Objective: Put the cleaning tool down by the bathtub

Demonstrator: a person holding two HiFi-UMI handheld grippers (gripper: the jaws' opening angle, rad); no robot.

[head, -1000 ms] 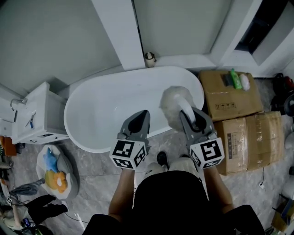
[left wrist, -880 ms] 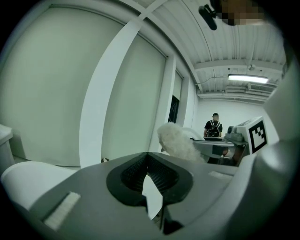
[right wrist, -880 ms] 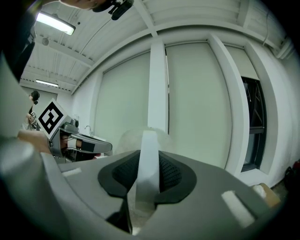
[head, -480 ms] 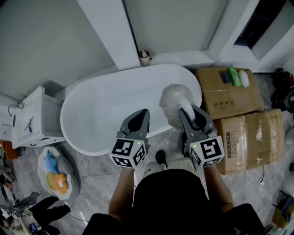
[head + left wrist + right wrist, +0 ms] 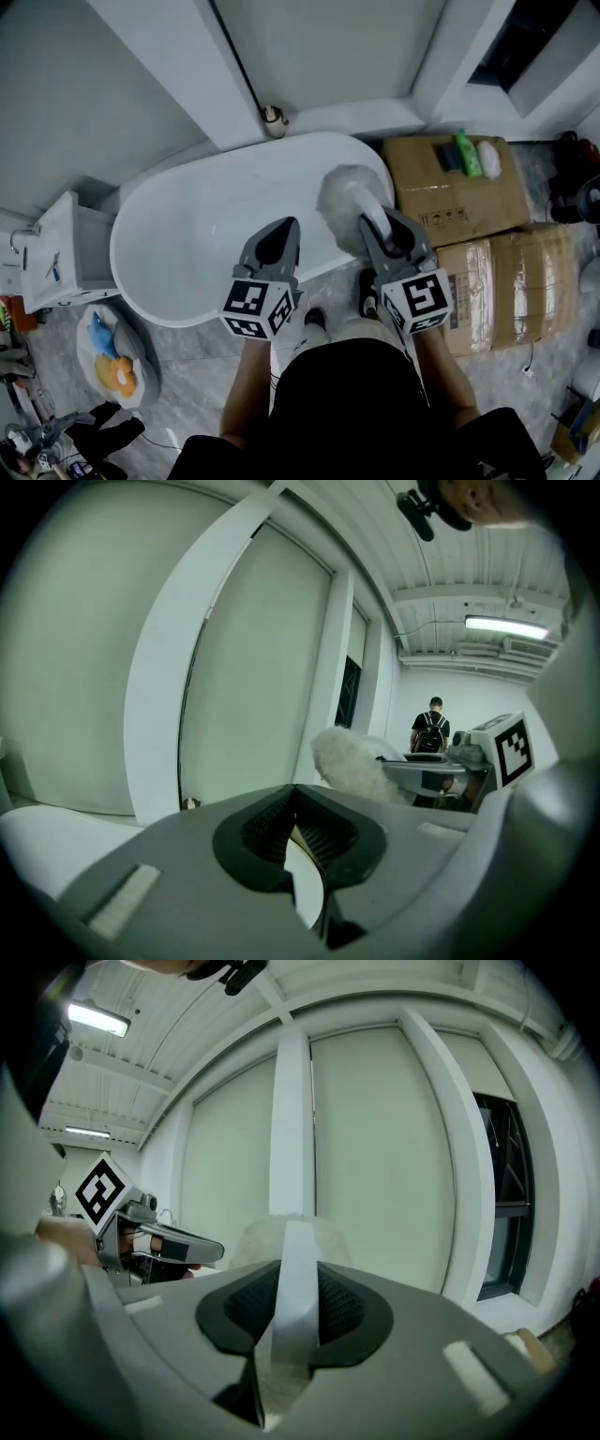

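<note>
A white oval bathtub (image 5: 169,281) lies on the grey floor in front of me. The cleaning tool is a fluffy white brush head (image 5: 340,199) on a flat white handle (image 5: 293,1288). My right gripper (image 5: 375,223) is shut on that handle and holds the head over the tub's right end, above the rim. In the right gripper view the head (image 5: 258,1239) sticks out beyond the jaws. My left gripper (image 5: 278,231) hovers beside it over the tub's near rim, shut and holding nothing. The left gripper view also shows the brush head (image 5: 349,761).
Two cardboard boxes (image 5: 455,192) (image 5: 511,277) stand right of the tub, the far one carrying a green bottle (image 5: 466,153). A white cabinet (image 5: 52,253) and a basket of soft toys (image 5: 108,352) sit at the left. A person (image 5: 431,731) stands far off.
The tub and boxes have slid left and down in the head view as I shifted. A shoe has stepped forward under the right gripper. Both grippers hold their pose, the tool still gripped.
</note>
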